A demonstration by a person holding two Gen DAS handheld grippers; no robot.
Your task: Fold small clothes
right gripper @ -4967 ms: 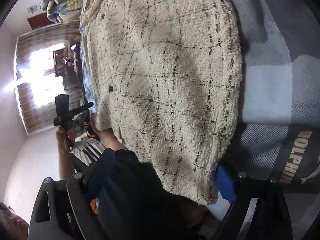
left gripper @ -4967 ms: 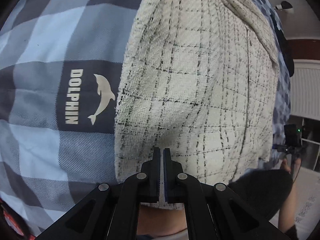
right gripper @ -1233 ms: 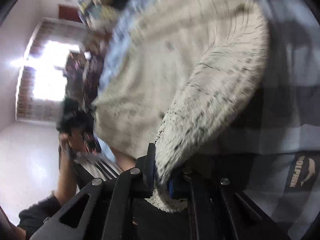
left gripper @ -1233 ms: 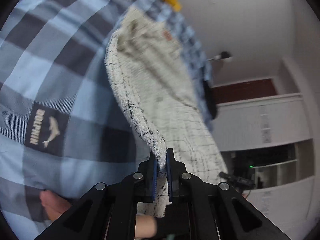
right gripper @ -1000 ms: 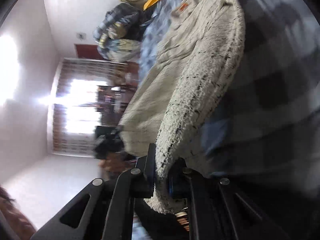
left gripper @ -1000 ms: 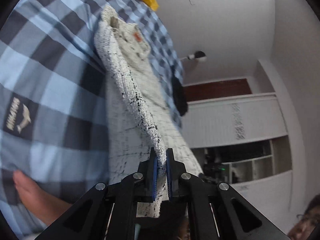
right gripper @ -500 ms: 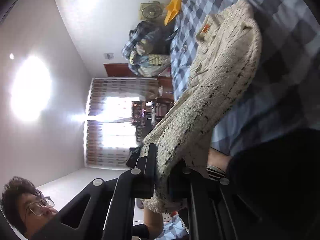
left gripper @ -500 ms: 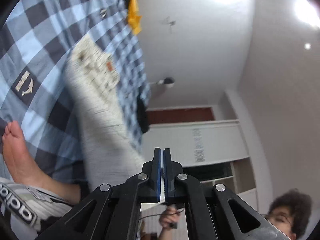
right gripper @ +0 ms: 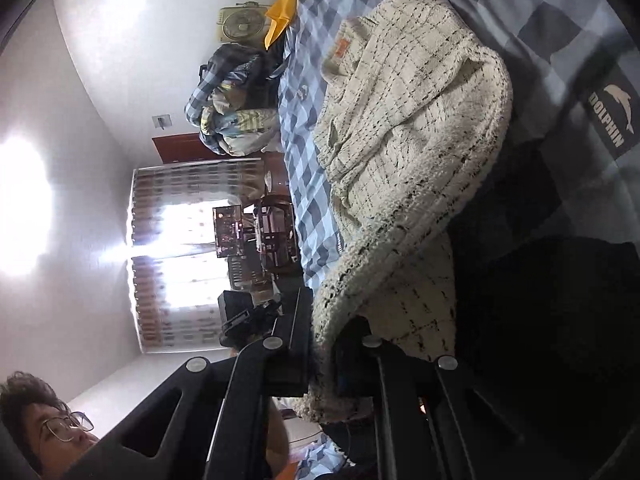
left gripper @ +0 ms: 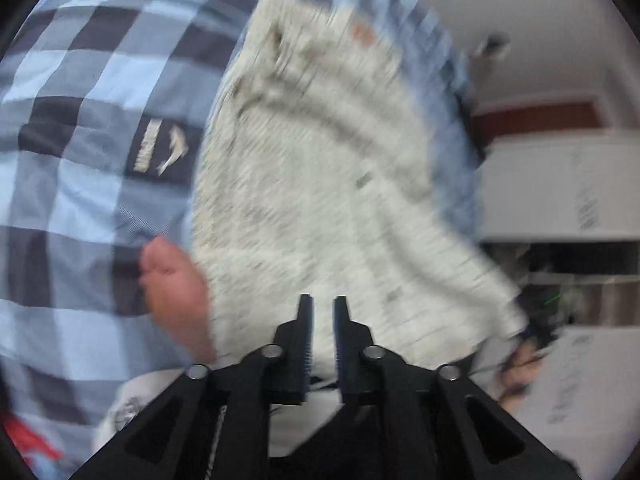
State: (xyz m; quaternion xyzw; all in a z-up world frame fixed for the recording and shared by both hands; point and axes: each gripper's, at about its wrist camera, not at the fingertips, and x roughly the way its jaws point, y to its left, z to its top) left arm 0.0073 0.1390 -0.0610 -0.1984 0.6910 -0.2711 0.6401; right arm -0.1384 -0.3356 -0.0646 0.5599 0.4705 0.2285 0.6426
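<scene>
A cream tweed garment (left gripper: pixel 320 184) with thin black checks lies on the blue check bedspread (left gripper: pixel 80 80); the left wrist view is blurred. My left gripper (left gripper: pixel 322 304) points down at the garment's near end. Its jaws are opening, a narrow gap stands between them, and no cloth is pinched there. In the right wrist view my right gripper (right gripper: pixel 322 344) is shut on the fuzzy edge of the garment (right gripper: pixel 408 120). That edge is lifted off the bed and rises in a ridge toward the collar with its orange tag (right gripper: pixel 341 49).
A person's bare foot (left gripper: pixel 172 280) rests on the bedspread just left of the garment. A pile of clothes (right gripper: pixel 228 112), a yellow item (right gripper: pixel 280 12) and a fan (right gripper: pixel 240 24) sit at the bed's far end. A white cabinet (left gripper: pixel 560 184) stands to the right.
My left gripper let go of the garment's edge, swung up toward the ceiling, then tipped back down over the cloth with its jaws parted. My right gripper has kept its hold.
</scene>
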